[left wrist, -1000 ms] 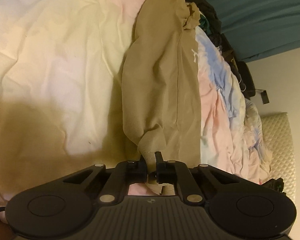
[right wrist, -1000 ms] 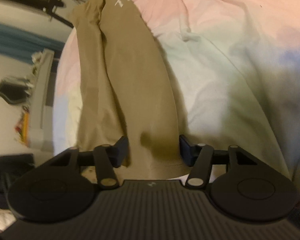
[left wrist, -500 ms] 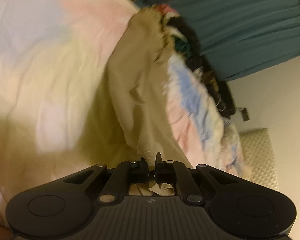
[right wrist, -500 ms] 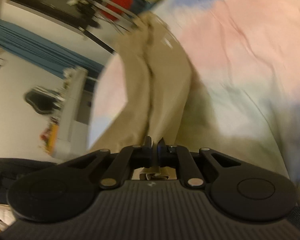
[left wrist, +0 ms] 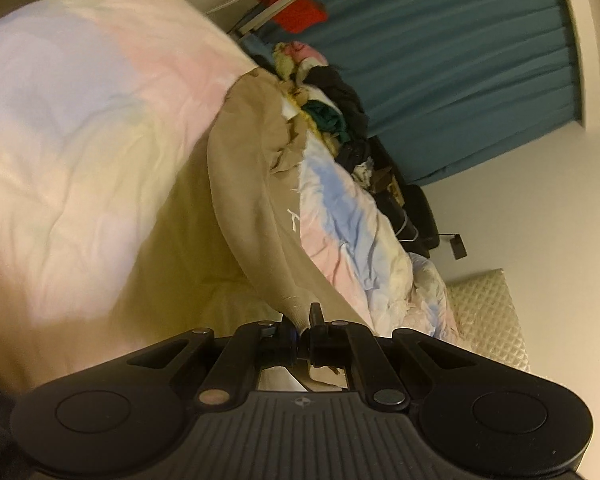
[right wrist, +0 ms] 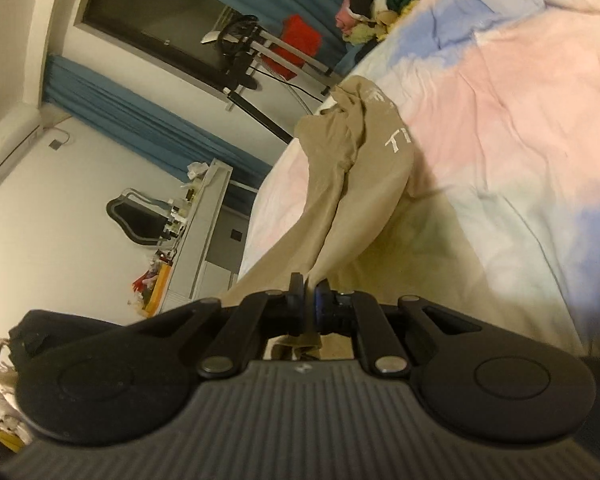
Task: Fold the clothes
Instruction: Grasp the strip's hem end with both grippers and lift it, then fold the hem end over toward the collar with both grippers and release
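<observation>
Pastel bedding [left wrist: 80,128] covers the bed where tan trousers [left wrist: 252,208] stretch from frame centre toward both grippers. Left gripper [left wrist: 303,322] and right gripper [right wrist: 309,294] each pinch a hem end, fingers closed on cloth. Legs lie together lengthwise; crosswise folds remain.

left hand-held gripper [left wrist: 305,322]: jaws pressed together, tan cloth pinched between the fingertips, raised and pointing forward | right hand-held gripper [right wrist: 309,296]: jaws nearly together, clamped on tan cloth, raised and pointing forward
</observation>
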Motion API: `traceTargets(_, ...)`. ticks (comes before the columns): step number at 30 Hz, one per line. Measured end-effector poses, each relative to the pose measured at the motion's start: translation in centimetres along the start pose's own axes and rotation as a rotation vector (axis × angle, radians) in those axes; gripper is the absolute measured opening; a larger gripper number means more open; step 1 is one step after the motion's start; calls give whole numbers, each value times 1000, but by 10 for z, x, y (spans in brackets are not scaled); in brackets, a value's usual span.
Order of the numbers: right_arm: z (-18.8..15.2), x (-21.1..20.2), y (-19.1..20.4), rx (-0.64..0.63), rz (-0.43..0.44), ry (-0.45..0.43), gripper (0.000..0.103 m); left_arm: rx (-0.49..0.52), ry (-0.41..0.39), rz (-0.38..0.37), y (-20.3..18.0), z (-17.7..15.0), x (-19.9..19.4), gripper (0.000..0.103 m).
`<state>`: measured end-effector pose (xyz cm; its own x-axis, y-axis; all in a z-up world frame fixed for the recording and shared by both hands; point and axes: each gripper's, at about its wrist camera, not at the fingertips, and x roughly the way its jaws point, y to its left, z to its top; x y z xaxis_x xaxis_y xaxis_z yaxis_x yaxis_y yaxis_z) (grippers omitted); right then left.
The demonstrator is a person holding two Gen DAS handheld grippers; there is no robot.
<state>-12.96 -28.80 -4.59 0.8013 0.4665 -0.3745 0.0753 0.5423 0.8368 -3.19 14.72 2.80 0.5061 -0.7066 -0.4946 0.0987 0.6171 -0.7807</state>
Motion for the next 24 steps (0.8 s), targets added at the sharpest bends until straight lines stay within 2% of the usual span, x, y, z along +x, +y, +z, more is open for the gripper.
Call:
traceTargets(5,32,30,-15,73,3,-18,8,-4,1,7,4,-2,0,5)
traceTargets(12,97,106,-18,98,-47,-80,8,95,-91,102,7,53,78,5)
traceTargets(21,148,222,-28,-123,-158,-121,8,222,-210,225,12,125,177,5)
traceTargets(24,151,253,-40,-215,-214,-134,8,274,-208,267,20,130,201,5)
